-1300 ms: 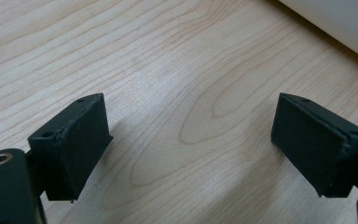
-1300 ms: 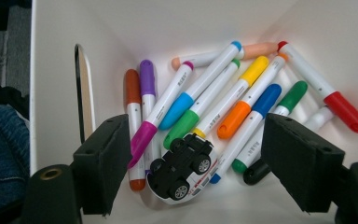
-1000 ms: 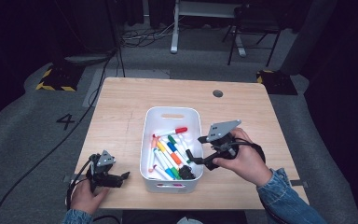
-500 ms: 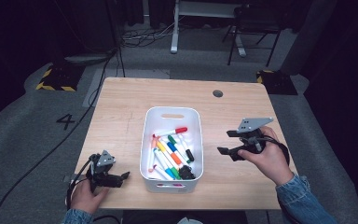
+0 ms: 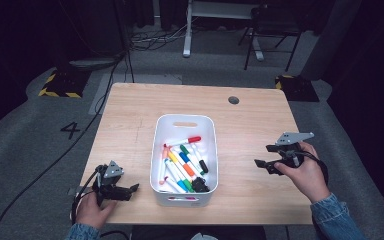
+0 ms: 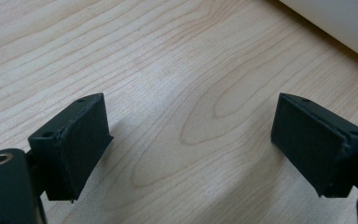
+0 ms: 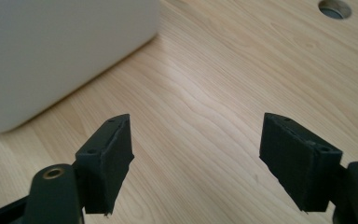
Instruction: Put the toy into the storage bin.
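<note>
A white bin [image 5: 208,150] stands in the middle of the wooden table [image 5: 130,115], holding several coloured markers [image 5: 182,162]. My left gripper [image 5: 132,189] rests low on the table at the front left, jaws wide apart with bare wood between them [image 6: 191,135]; the bin's wall [image 6: 335,21] shows at the upper right of the left gripper view. My right gripper [image 5: 261,164] hovers to the right of the bin, open and empty [image 7: 196,144], pointing toward the bin's side wall [image 7: 60,51].
A round cable hole [image 5: 233,100] sits near the table's far right edge, also seen as a cable hole [image 7: 334,8] in the right gripper view. Beyond the table are a chair [image 5: 272,30], a desk leg [image 5: 187,30] and floor cables [image 5: 150,40].
My right gripper has drawn away from over the bin's right rim, moving right and lower over bare table. The left gripper has stayed put.
</note>
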`<state>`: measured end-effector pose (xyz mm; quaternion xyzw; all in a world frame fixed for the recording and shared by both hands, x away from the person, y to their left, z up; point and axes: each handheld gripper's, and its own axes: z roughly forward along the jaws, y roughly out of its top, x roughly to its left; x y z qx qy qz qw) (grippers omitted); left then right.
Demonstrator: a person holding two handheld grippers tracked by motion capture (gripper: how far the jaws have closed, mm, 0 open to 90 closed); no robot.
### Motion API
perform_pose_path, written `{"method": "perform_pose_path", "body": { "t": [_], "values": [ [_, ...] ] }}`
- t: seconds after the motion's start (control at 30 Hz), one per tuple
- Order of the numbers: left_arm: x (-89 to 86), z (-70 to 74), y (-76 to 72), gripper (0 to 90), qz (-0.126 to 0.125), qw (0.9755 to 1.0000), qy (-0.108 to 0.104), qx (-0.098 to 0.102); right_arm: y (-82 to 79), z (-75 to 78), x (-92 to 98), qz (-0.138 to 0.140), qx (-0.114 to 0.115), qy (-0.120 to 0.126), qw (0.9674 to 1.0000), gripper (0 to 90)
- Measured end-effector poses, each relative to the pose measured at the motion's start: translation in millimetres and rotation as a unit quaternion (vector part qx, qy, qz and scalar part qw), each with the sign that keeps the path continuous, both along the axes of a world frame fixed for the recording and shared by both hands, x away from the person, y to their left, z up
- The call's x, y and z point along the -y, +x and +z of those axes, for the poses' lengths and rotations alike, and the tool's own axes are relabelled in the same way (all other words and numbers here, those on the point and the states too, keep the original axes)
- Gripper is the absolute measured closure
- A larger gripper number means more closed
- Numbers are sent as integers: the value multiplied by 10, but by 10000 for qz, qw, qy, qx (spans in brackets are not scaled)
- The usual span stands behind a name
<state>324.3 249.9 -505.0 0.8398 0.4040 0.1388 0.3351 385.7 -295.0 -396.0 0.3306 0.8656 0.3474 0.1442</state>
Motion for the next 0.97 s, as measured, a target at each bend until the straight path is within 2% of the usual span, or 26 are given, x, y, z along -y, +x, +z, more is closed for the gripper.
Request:
{"method": "perform_pose_path", "body": {
  "t": [0.37, 0.43, 0.53, 0.57, 0.6, 0.7, 0.73, 0.77, 0.83, 0.87, 0.9, 0.97],
  "values": [
    [-3, 2, 3, 115, -18, 10000, 31, 31, -41, -299, 337, -490, -133, -35, 9987, 246],
    [-3, 2, 3, 116, -17, 10000, 25, 28, -45, -333, 367, -497, -127, -71, 9987, 244],
    [-3, 2, 3, 115, -17, 10000, 26, 28, -68, -481, 469, -637, -186, -66, 9978, 244],
    [-3, 2, 3, 116, -17, 10000, 26, 28, -68, -481, 469, -637, -186, -66, 9978, 244],
    [-3, 2, 3, 115, -15, 10000, 31, 27, -77, -570, 522, -682, -180, -37, 9975, 244],
    [-3, 2, 2, 116, -14, 10000, 30, 27, -97, -710, 576, -766, -223, 34, 9968, 242],
    [-3, 2, 2, 115, -14, 10000, 30, 27, -97, -710, 576, -766, -223, 34, 9968, 242],
    [-3, 2, 2, 115, -18, 10000, 30, 28, -116, -829, 621, -777, -210, 38, 9967, 238],
    [-3, 2, 2, 115, -15, 10000, 32, 27, -125, -868, 628, -803, -226, 90, 9965, 237],
    [-3, 2, 2, 115, -15, 10000, 34, 26, -133, -922, 645, -795, -186, 83, 9966, 235],
    [-3, 2, 2, 116, -15, 10000, 35, 28, -153, -1032, 659, -775, 24, 104, 9969, 188],
    [-3, 4, 2, 115, -14, 10000, 39, 31, -174, -1084, 665, -842, 212, 255, 9959, 170]
  ]
}}
